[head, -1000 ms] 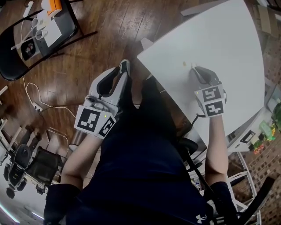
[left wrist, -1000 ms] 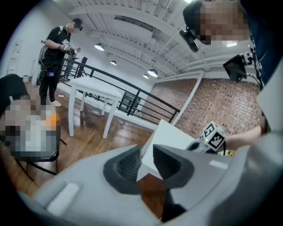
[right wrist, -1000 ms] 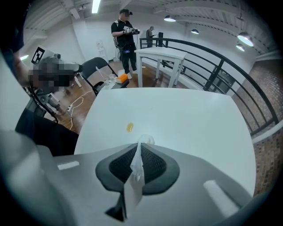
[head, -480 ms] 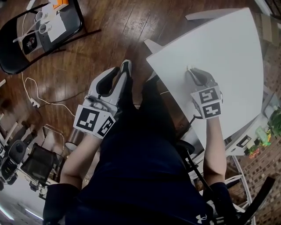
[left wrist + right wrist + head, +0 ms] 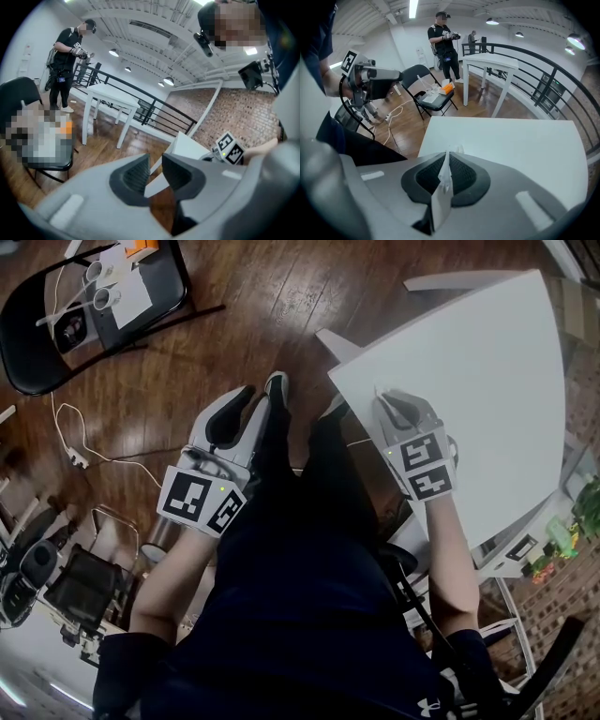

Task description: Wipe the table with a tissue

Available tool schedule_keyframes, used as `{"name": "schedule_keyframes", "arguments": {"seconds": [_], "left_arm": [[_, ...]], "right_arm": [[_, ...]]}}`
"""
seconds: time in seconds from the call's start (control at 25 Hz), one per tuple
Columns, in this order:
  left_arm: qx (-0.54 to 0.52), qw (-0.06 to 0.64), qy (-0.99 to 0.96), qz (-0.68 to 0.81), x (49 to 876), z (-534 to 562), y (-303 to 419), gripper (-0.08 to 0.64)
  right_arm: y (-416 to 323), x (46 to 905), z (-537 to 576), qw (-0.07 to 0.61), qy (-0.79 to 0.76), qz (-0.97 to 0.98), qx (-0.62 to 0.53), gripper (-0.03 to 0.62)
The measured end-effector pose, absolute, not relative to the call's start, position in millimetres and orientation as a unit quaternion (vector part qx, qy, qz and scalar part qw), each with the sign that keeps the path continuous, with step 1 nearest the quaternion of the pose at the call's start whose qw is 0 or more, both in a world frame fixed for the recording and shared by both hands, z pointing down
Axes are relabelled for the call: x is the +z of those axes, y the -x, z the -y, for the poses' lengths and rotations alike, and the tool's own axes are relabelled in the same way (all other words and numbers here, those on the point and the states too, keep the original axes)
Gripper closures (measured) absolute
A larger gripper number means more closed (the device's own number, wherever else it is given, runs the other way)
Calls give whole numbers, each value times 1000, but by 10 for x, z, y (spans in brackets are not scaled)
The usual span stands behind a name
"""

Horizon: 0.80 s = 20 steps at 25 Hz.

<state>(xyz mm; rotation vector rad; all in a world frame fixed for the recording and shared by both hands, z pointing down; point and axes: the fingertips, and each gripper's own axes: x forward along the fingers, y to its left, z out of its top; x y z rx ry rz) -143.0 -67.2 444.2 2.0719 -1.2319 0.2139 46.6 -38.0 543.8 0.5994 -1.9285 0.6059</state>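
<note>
Your head camera is looking steeply down onto the tabletop [image 5: 487, 362] corner. The right gripper [image 5: 446, 161] camera is sitting low and close over that same tabletop, while the left gripper [image 5: 155, 171] camera is facing it from beyond its edge.

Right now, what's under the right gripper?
The white table, near its edge. The right gripper is shut on a tissue. The patch of tabletop directly beneath is covered by the gripper.
</note>
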Motion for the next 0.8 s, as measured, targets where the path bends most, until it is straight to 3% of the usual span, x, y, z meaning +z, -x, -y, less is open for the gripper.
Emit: {"name": "schedule_keyframes", "arguments": {"seconds": [0.2,0.4,0.8], "left_arm": [[85,351,-802,476,4429,662,1466,479],[86,344,-808,471,4381,677,1430,479],[70,308,-845,431,3885,716,746,479]], "right_arm": [[-379,5418,380,484,-254,798,253,565],[-391,5230,395,417,-293,812,284,565],[-805,4324,309,191,-391,821,370,565]]}}
